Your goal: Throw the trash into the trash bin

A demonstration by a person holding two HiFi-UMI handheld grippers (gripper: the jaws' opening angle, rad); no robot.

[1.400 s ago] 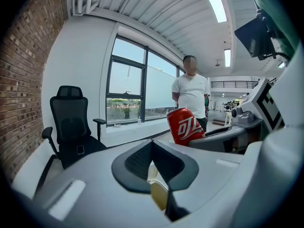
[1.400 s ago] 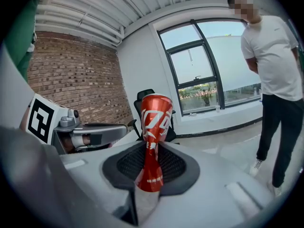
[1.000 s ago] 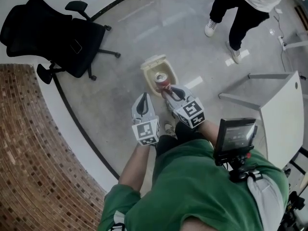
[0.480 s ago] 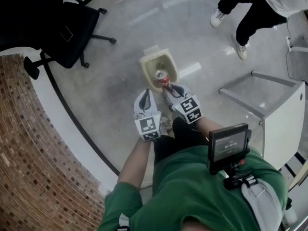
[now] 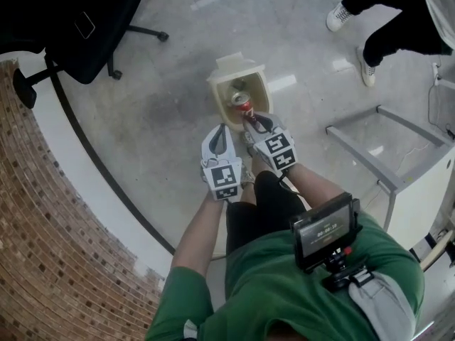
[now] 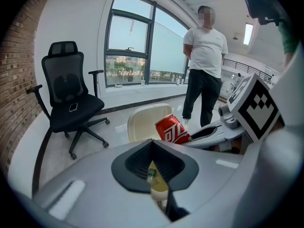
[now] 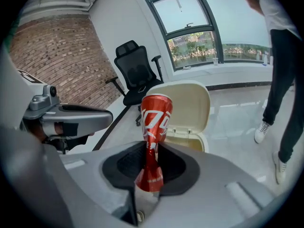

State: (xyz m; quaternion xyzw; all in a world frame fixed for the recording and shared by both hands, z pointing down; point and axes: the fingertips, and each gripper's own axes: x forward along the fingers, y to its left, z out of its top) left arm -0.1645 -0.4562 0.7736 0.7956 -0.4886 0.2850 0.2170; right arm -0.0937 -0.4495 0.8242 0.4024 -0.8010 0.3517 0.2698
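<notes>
Your right gripper (image 5: pixel 250 119) has its fingers closed on the crushed waist of a red drink can (image 7: pixel 156 122). They pinch it low down, so the fuller upper part sticks out past the fingertips. From the head view the can sits in line with the near edge of the open mouth of the cream trash bin (image 5: pixel 222 96), whose lid is tipped up at the far side. Whether the can touches the rim cannot be told. Your left gripper (image 5: pixel 217 137) is just beside the right one, on your left and slightly nearer to you, short of the bin. Its fingers are drawn almost together on a small pale-yellow piece of trash (image 6: pixel 157 183) with a green spot on it, wedged in the narrow slot between them. Both grippers tilt down toward the grey floor (image 5: pixel 163 112), with your bare forearms reaching out from a green shirt (image 5: pixel 277 290). A small screen (image 5: pixel 323 233) is mounted at your chest. A black office chair (image 5: pixel 78 20) stands well to the left of the bin, a brick wall (image 5: pixel 57 247) curves along that side, and a bystander in dark trousers and white shoes (image 5: pixel 398 27) stands well off to the right beyond a white worktop (image 5: pixel 419 190).
</notes>
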